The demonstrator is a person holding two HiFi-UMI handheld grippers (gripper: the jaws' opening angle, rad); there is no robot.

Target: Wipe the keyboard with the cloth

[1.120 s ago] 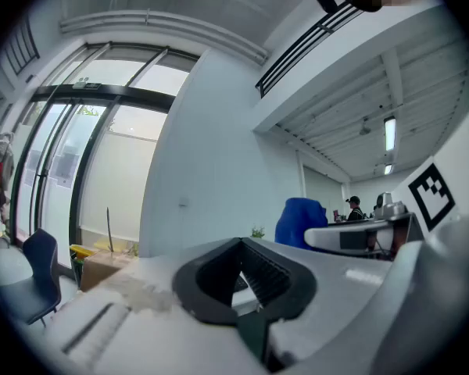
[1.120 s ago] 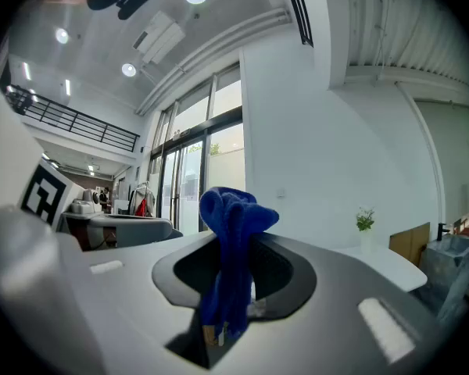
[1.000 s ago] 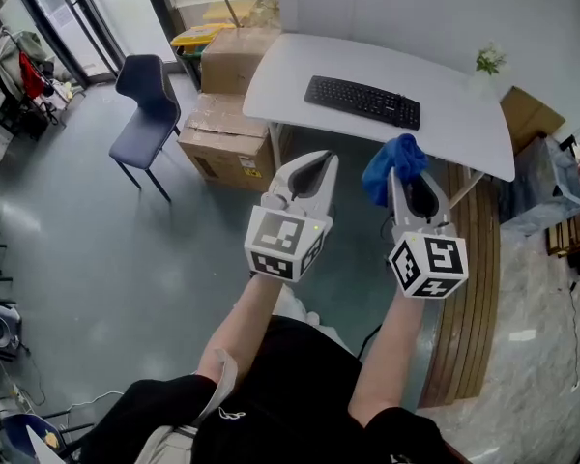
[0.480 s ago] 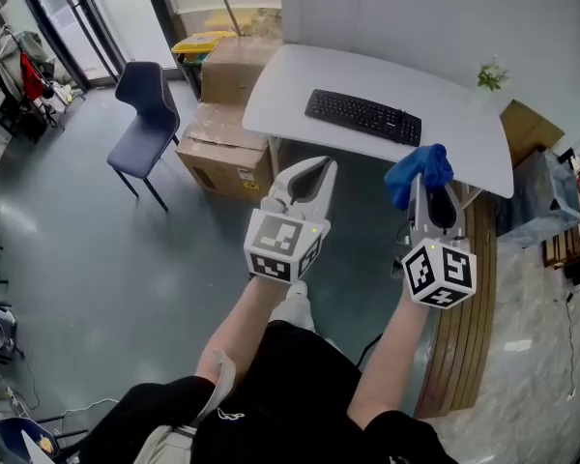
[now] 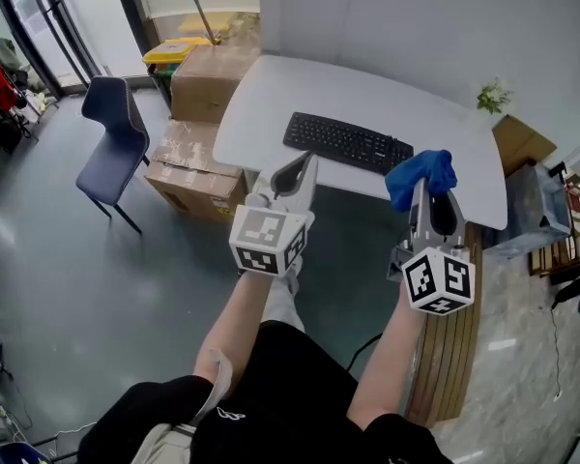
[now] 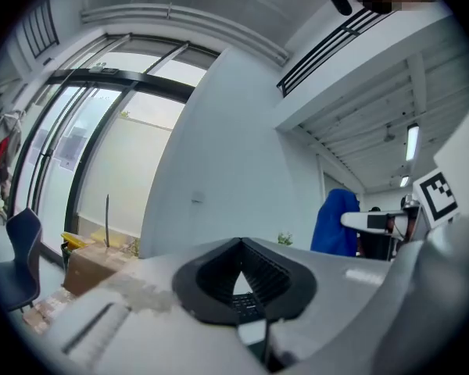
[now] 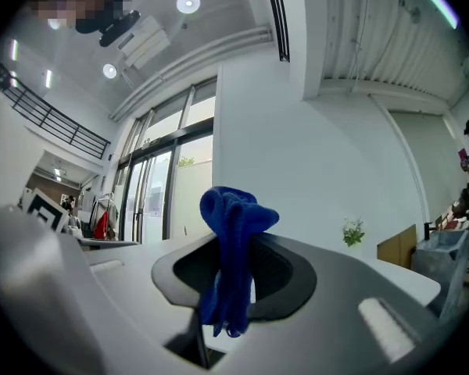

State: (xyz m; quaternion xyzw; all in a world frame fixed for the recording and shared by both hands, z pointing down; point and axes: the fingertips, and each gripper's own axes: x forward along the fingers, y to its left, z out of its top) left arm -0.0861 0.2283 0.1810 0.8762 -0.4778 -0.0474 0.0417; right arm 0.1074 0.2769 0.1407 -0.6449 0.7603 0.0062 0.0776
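Observation:
A black keyboard (image 5: 346, 143) lies across the middle of a white table (image 5: 406, 104). My left gripper (image 5: 304, 160) is shut with nothing in it, its tip just short of the table's near edge below the keyboard. In the left gripper view its jaws (image 6: 241, 242) meet at the tip, and keyboard keys (image 6: 245, 302) show through the gap behind it. My right gripper (image 5: 423, 187) is shut on a bunched blue cloth (image 5: 420, 174), held in the air by the keyboard's right end. The cloth (image 7: 233, 241) hangs down between the jaws of the right gripper (image 7: 234, 244).
Cardboard boxes (image 5: 211, 83) (image 5: 188, 170) stand left of the table, with a blue chair (image 5: 111, 133) further left and a yellow bin (image 5: 179, 51) behind. A small plant (image 5: 493, 95) sits at the table's far right corner. Wooden slats (image 5: 454, 356) run along the floor on the right.
The person has stepped closer to the table, so the keyboard now lies just ahead of both grippers. The right gripper has carried the cloth to the right.

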